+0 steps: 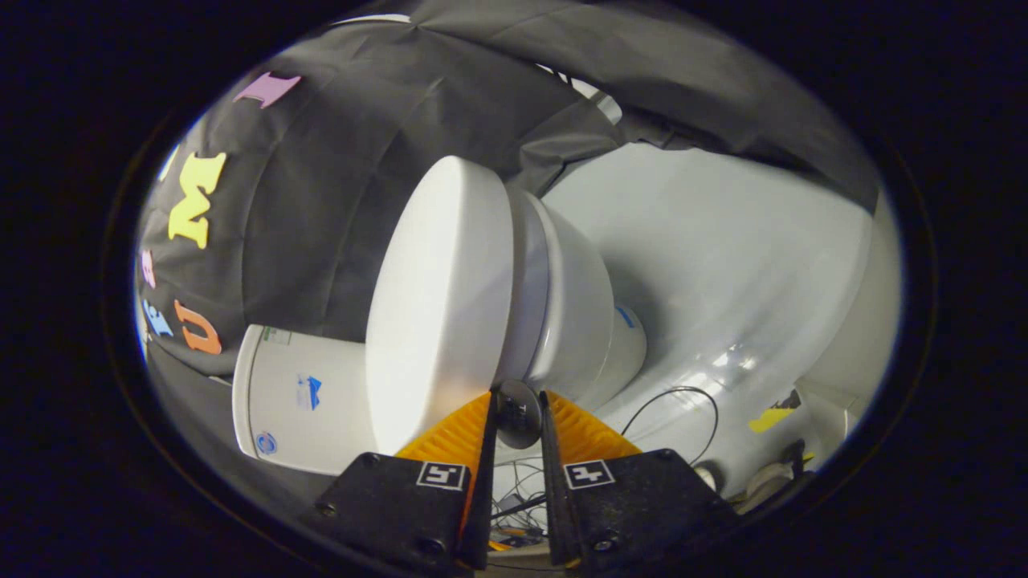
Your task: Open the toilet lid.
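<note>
At nine o'clock from the fingers lies the white cistern point(301, 397), against the dark cloth wall point(321, 177). At twelve o'clock, touching the fingertips, rises the toilet lid point(438, 297), closed over the seat and bowl point(574, 313). The gripper point(518, 405) is narrowed, both fingers pressing a dark round knob point(518, 417) at the lid's rim. At three o'clock a black cable point(683, 397) loops across the pale floor point(723, 265).

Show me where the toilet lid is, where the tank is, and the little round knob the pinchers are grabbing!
toilet lid point(438, 297): gripper view, middle of its flat top.
tank point(301, 401): gripper view, its front wall.
round knob point(518, 413): gripper view, its face, between the gripper point(518, 401) fingers.
</note>
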Demonstrator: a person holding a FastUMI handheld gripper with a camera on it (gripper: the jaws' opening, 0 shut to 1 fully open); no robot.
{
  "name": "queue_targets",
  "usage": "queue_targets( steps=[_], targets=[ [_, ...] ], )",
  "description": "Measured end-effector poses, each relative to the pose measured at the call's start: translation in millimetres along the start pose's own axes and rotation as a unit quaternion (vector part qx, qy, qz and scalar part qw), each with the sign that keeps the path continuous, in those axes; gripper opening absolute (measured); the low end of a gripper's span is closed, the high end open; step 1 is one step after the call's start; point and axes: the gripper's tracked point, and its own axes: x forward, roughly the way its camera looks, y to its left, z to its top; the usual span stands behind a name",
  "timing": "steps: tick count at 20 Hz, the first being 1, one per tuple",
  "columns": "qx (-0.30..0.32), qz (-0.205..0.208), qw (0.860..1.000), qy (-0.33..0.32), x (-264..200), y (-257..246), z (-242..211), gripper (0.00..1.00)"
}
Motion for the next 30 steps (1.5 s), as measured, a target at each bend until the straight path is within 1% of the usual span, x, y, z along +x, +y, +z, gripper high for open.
queue_targets(
  steps=[4,8,12,18,23,26,30],
  targets=[
    [0.016,-0.001,1.0,-0.01,-4.0,5.9,6.3,0.21],
    [0.018,0.002,1.0,-0.003,-7.0,13.5,6.9,0.12],
    [0.029,0.027,0.999,-0.009,-19.0,28.5,14.0,0.12],
    [0.014,0.054,0.998,-0.024,-36.9,56.1,17.9,0.12],
    [-0.034,0.05,0.998,-0.034,-50.9,83.8,18.0,0.1],
    [-0.044,0.066,0.996,-0.037,-62.0,104.6,17.1,0.09],
    [-0.083,0.079,0.993,-0.041,-75.9,134.8,11.8,0.09]
  ],
)
